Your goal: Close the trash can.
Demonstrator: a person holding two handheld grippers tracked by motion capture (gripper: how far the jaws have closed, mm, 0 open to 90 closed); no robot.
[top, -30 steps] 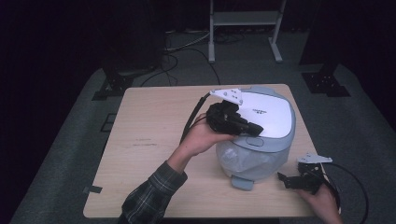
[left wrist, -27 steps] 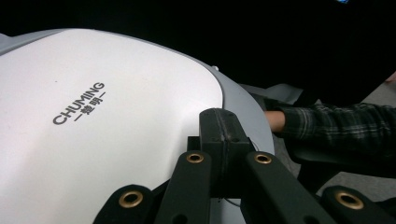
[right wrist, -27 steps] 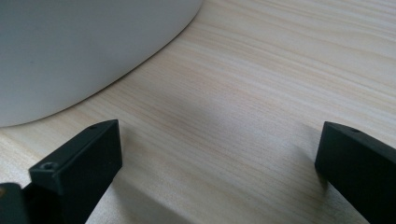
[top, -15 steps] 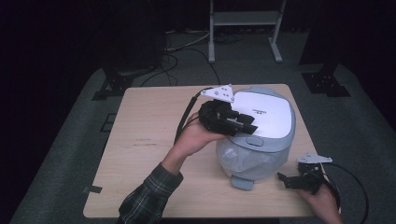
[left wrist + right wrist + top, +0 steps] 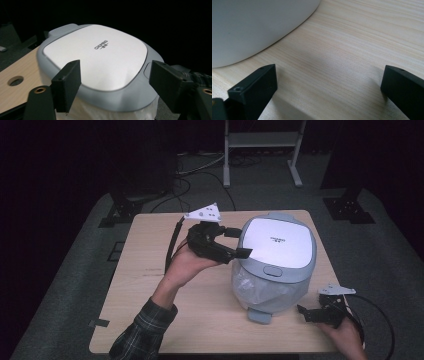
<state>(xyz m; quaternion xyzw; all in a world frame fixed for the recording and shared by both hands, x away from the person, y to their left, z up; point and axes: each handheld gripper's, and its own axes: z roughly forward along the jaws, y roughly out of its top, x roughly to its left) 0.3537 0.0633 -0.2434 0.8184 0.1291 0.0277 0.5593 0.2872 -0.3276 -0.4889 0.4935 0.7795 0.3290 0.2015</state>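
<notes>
Left gripper [image 5: 235, 242] in the high view hangs just beside the bin [image 5: 272, 265], off the lid's [image 5: 277, 242] left edge; its jaws have just been opening and nothing is between them. The bin stands on the table [image 5: 150, 285] with its lid shut, and the right gripper [image 5: 312, 314] rests on the table near the bin's base. Left gripper view: both jaws stand wide before the lid [image 5: 100, 55], touching nothing. Right gripper view: jaws wide apart over bare table [image 5: 352, 50], the bin's wall [image 5: 249, 25] just ahead. Judged from this, the left hand is backing off; it should draw clear level, without grazing the rim.
</notes>
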